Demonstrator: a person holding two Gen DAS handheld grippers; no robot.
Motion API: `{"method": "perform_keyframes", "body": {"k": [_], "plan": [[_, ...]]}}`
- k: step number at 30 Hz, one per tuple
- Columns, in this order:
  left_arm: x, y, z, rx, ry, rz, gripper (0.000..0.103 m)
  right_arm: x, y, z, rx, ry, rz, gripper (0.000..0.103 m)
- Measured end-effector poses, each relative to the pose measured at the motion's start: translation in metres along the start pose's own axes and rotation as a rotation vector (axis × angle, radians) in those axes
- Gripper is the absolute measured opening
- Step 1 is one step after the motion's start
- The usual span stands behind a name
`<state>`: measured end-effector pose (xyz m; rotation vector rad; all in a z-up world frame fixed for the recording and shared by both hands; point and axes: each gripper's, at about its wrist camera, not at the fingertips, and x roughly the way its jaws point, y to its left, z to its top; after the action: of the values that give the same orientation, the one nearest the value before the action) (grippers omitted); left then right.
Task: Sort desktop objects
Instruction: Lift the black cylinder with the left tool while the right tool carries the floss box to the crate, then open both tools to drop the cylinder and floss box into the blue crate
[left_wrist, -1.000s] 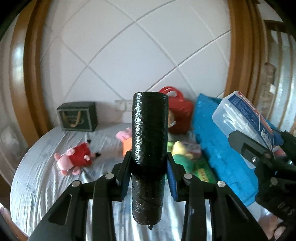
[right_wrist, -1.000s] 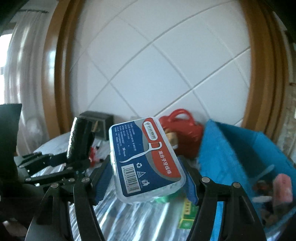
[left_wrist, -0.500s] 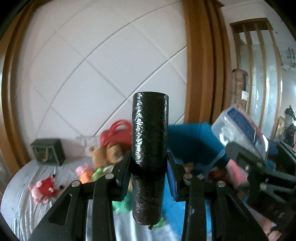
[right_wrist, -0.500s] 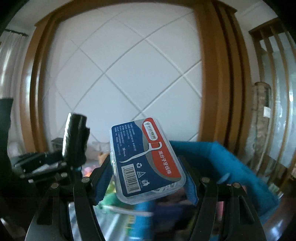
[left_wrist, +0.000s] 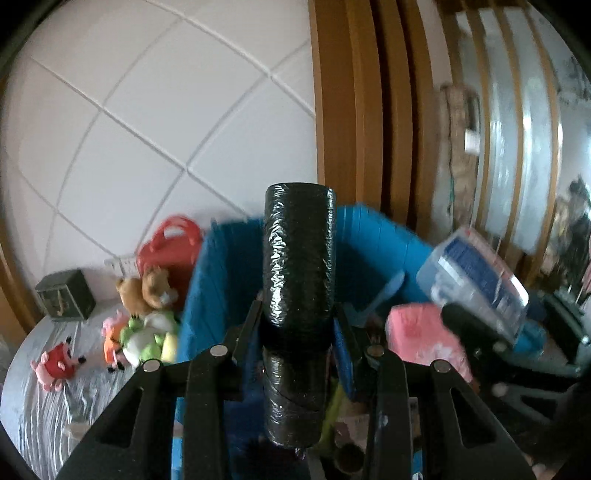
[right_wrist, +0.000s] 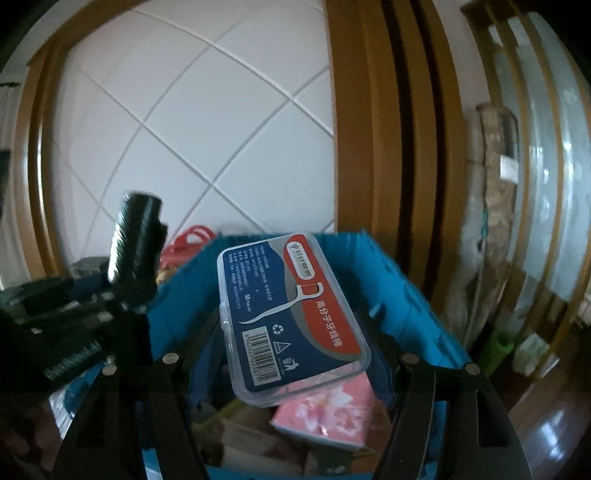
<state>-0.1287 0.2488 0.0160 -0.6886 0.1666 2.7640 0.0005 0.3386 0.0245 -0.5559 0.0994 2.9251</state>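
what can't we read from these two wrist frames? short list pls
- Blue bin contents, right wrist view: mostly hidden by the floss box; dim and blurred.
- Black roll lower end, left wrist view: merges with dark clutter.
- Small print on the floss box: too small.
- Plush toys, left wrist view: motion-blurred.

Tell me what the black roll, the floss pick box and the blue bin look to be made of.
Black roll: thin glossy plastic film, probably rolled bags; its surface is crinkled and shiny. Floss pick box: clear hard plastic with a printed label; see-through rim and rounded moulded corners. Blue bin: looks like matte fabric or felt over stiff walls, though blur leaves that open.
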Motion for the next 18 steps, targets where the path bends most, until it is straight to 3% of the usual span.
{"method": "perform_keyframes", "body": {"k": [6,11,13,15,18], "plan": [[0.035,-0.009,-0.02,0.012,0.127,0.038,0.034,0.017,-0.018,-0.013,-0.008,0.032,0.024,0.068],[0.05,-0.004,-0.026,-0.004,0.18,0.075,0.038,0.033,-0.009,-0.017,-0.032,0.058,0.065,0.069],[0.049,0.001,-0.026,-0.011,0.176,0.09,0.058,0.04,-0.007,-0.016,-0.039,0.064,0.069,0.069],[0.045,0.005,-0.026,-0.018,0.169,0.102,0.071,0.046,-0.004,-0.014,-0.039,0.071,0.07,0.069],[0.044,0.01,-0.026,-0.03,0.174,0.098,0.073,0.051,-0.006,-0.012,-0.032,0.069,0.048,0.07]]}}
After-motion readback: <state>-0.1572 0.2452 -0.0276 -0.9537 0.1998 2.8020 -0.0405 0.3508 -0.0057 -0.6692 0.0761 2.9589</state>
